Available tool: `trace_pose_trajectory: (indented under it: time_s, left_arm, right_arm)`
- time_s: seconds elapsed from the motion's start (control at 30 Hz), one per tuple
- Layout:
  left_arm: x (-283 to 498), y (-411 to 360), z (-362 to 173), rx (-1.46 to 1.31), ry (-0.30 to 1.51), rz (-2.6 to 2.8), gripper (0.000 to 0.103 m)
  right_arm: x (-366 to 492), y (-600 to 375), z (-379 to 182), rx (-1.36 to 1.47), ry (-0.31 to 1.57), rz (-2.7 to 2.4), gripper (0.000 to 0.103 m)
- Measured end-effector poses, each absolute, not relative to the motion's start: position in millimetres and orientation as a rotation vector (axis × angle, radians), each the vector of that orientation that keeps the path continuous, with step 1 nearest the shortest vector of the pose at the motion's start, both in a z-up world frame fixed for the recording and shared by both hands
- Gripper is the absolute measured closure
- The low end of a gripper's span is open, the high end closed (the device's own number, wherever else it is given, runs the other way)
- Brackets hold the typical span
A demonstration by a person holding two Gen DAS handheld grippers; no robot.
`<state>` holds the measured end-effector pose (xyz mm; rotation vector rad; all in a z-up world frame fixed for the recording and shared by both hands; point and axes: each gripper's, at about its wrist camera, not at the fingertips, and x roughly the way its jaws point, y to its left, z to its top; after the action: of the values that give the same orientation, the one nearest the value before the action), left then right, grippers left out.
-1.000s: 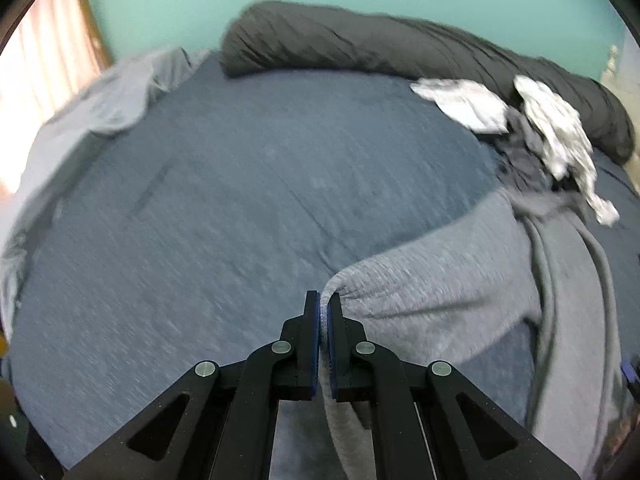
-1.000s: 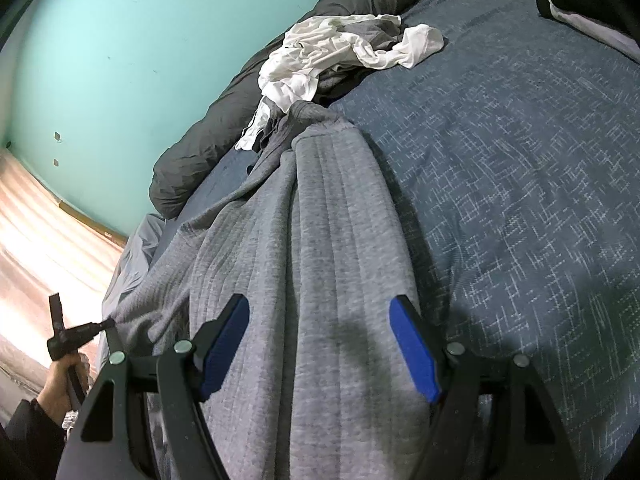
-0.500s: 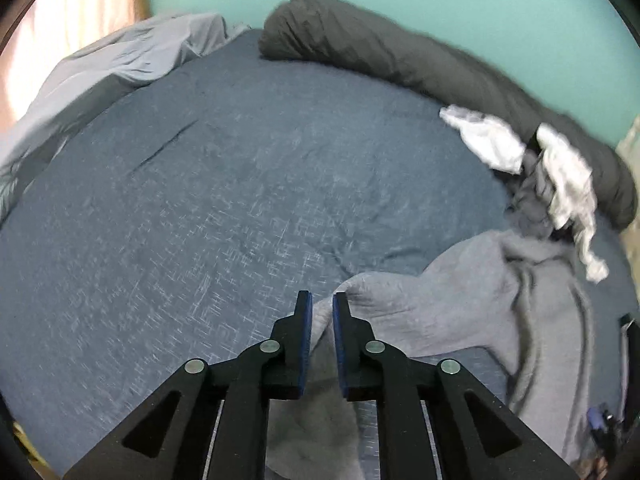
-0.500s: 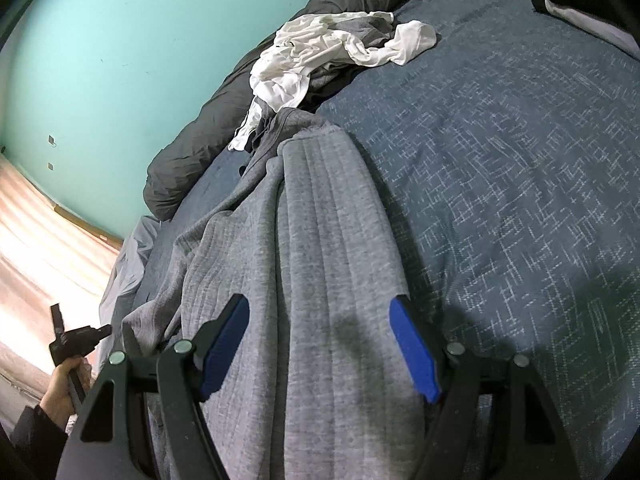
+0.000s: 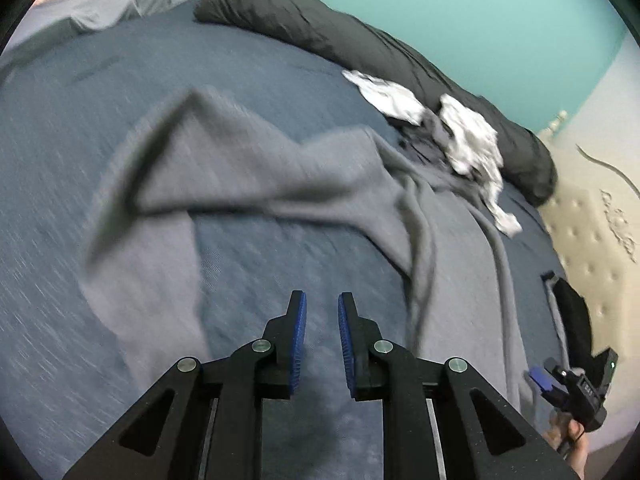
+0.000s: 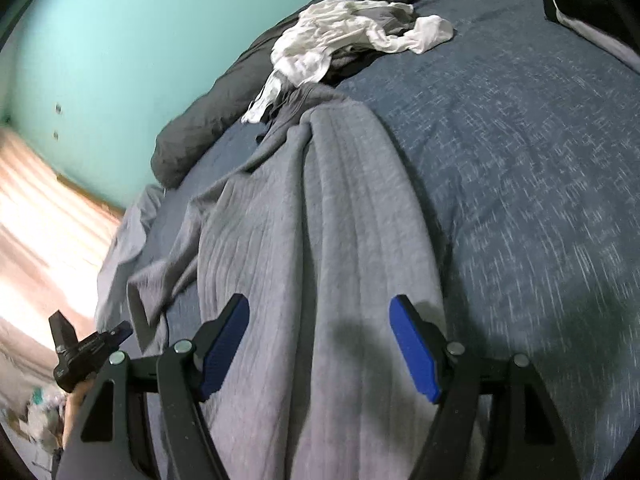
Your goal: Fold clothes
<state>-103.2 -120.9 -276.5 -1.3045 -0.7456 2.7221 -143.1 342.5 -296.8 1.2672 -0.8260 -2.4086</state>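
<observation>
A grey knit garment [image 5: 248, 168] lies spread across the blue bed cover [image 5: 60, 120], one flap folded out to the left. My left gripper [image 5: 321, 300] hovers over the cover just short of the garment. Its jaws are opening, a narrow gap between the blue pads and nothing in it. In the right wrist view my right gripper [image 6: 320, 308] stands wide open above the garment's [image 6: 340, 208] ribbed body, without touching it. The left gripper [image 6: 92, 326] shows small at the lower left there. The right gripper [image 5: 574, 372] shows at the lower right of the left wrist view.
A pile of white and grey clothes [image 5: 460, 136] [image 6: 340, 36] lies beyond the garment. A rolled dark duvet [image 5: 320, 24] runs along the teal wall. A black item [image 5: 572, 312] [image 6: 576, 4] sits near the beige tufted headboard [image 5: 600, 240].
The left gripper let go of the grey garment's edge, opened slightly and drew back; the flap now lies flat on the bed. The right gripper stayed open and shifted a little.
</observation>
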Motion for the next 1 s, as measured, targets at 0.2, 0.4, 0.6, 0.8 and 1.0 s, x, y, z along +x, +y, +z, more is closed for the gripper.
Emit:
trace_pose_trajectory:
  time_s: [0.2,0.4,0.6,0.8,1.0]
  left_arm:
    - [-86.2,-88.1,-299.0,-1.305,-0.702,2.669,0.084]
    - [-78.5,-90.2,-304.4,-1.286,-0.654,2.665,0.084]
    - [-76.5,-104.2,-314.9,-1.288,-0.703,2.638,0.084]
    - [-75.8,-117.9,-319.4,-1.291,-0.726,2.637,0.084]
    - [-77.8,-112.8,-316.4,-1.272,-0.711,2.624,0.084]
  right_arm:
    - [-129.3,322.5,-292.1,1.336,-0.633,-2.404,0.033]
    - [-134.4,309.7,-292.3,1.423,-0.503,-2.448,0.039]
    - [-148.5,291.3,-305.4,1.526,-0.371,-2.469,0.042]
    - [-155.5,301.8,-322.8,1.587,-0.352,-2.513,0.093]
    - [-156.0,321.6,-306.4,1.511,-0.369,-2.567,0.100]
